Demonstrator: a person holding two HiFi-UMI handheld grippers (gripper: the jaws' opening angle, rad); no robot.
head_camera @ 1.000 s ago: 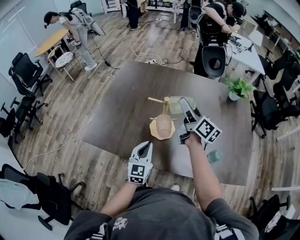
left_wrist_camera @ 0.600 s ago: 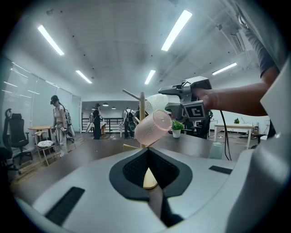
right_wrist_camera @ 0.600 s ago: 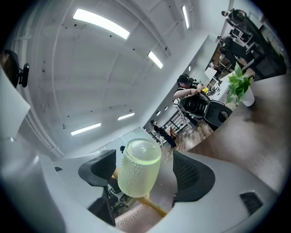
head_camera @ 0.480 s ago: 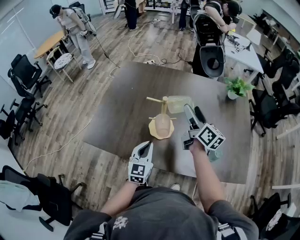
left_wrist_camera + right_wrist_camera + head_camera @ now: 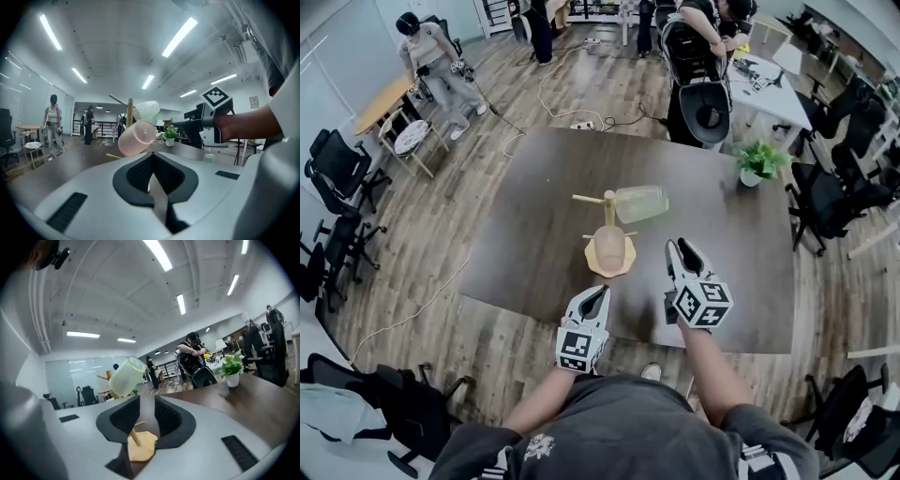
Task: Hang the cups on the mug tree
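Note:
The wooden mug tree (image 5: 607, 217) stands on its tan base (image 5: 592, 265) mid-table. A pink cup (image 5: 608, 246) hangs low on its near side, and a pale green cup (image 5: 639, 203) hangs on a right-hand peg. In the left gripper view the pink cup (image 5: 137, 138) and the green cup (image 5: 146, 110) show straight ahead. My right gripper (image 5: 684, 250) is right of the tree, well back from the green cup (image 5: 123, 377); its jaws are closing with nothing between them. My left gripper (image 5: 598, 293) hovers at the table's near edge, shut and empty.
A potted plant (image 5: 757, 161) stands at the table's far right. A small mint cup (image 5: 209, 158) sits on the table near my right hand. Office chairs (image 5: 342, 159) and several people surround the dark table (image 5: 525, 216).
My right gripper has drawn back from the green cup toward the near edge and its jaws have narrowed. The green cup stays on the peg. The left gripper has barely moved.

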